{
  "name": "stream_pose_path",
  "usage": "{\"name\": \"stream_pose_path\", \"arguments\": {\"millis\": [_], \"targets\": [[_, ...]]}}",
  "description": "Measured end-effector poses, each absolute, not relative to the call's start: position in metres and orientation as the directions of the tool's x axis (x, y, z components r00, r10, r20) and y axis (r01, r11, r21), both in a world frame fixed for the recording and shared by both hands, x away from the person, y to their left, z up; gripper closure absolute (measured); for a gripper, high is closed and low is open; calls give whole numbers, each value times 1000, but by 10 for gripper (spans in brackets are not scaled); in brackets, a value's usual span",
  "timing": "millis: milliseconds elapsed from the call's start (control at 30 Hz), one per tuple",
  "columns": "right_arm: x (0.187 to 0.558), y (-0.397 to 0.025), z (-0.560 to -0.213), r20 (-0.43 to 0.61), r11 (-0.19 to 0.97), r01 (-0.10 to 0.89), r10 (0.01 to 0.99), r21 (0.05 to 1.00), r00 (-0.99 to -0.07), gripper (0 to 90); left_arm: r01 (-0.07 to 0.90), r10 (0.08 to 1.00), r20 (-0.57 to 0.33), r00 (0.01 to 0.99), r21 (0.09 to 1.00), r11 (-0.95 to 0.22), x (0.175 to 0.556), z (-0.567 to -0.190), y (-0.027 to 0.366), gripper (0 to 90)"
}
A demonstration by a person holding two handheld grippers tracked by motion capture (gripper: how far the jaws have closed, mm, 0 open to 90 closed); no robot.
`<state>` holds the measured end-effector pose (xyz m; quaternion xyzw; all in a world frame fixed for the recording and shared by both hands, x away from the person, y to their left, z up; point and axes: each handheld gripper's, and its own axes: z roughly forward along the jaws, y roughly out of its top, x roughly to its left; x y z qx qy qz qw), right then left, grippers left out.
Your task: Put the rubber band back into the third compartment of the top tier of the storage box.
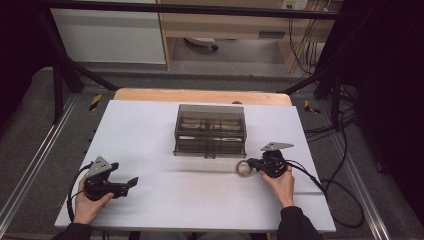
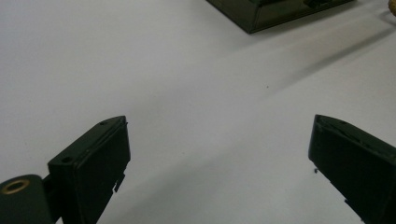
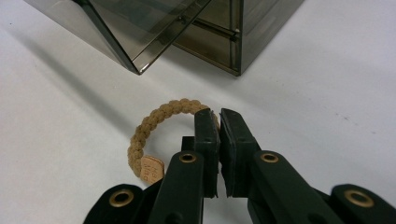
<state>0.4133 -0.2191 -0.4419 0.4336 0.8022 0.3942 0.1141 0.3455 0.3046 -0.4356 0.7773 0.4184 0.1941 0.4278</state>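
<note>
We hold the right gripper (image 3: 219, 116) low over the white table (image 1: 150, 140), its jaws pressed together on one side of the tan braided bracelet (image 3: 149, 128). The pinch takes only the cord's thickness, so the loop hangs free to the side, its small leather tag (image 3: 152, 169) near the jaw base. The bracelet sits just in front of the smoked clear organizer box (image 1: 210, 130), whose front flap (image 3: 140, 32) stands ajar, which suggests the box is the target. The left gripper (image 1: 131, 182) rests well apart at the table's near left, jaws spread wide and empty, likely kept clear to steady the box if needed.
</note>
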Motion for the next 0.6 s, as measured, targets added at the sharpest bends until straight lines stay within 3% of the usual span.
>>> {"name": "stream_pose_path", "arguments": {"millis": [600], "targets": [[394,-228,-430,146,321,581,774,748,-616,863,485,817,-57,574,828,-283,345,-436,305,50]]}}
